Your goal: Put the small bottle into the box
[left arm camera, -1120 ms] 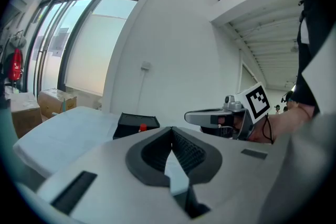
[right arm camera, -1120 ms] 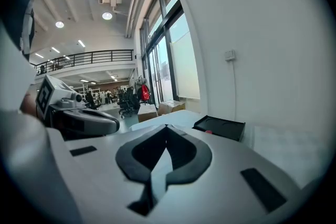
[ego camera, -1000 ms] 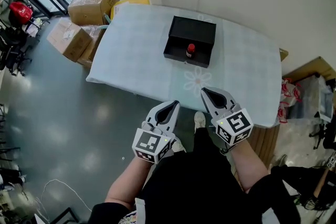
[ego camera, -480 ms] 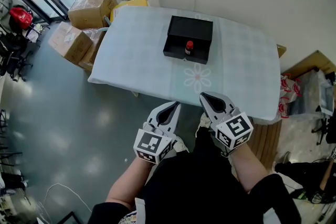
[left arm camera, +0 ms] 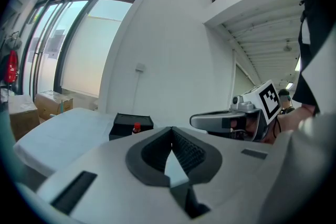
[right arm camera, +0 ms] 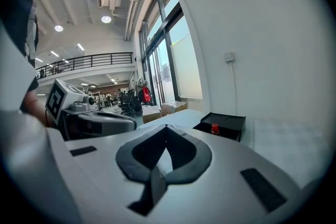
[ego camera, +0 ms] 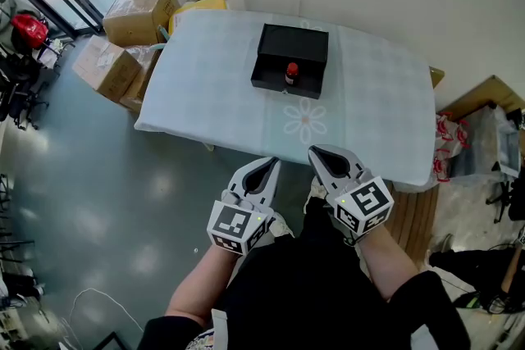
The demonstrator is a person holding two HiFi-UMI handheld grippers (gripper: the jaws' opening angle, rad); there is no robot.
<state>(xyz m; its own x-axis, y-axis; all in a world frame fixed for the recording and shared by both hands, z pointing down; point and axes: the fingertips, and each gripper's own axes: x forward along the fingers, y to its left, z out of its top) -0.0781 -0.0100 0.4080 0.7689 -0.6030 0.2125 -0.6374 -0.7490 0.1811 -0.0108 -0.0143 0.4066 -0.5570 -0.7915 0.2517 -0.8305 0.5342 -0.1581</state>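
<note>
Left gripper (ego camera: 273, 162) and right gripper (ego camera: 314, 151) are hanging clenched and empty, lower centre.
Both are hovering short of the table (ego camera: 205, 98); the red-capped small bottle (ego camera: 290, 74) is standing in the near part of the black box (ego camera: 295, 41), upper centre.

You're standing in a big open office or workspace: tall windows (right arm camera: 176, 55), a polished grey floor (ego camera: 98, 201), stacked cardboard boxes (ego camera: 135, 12), office chairs (ego camera: 16, 90), and an upper balcony with a railing (right arm camera: 84, 62) under ceiling lights (right arm camera: 106, 19).
</note>
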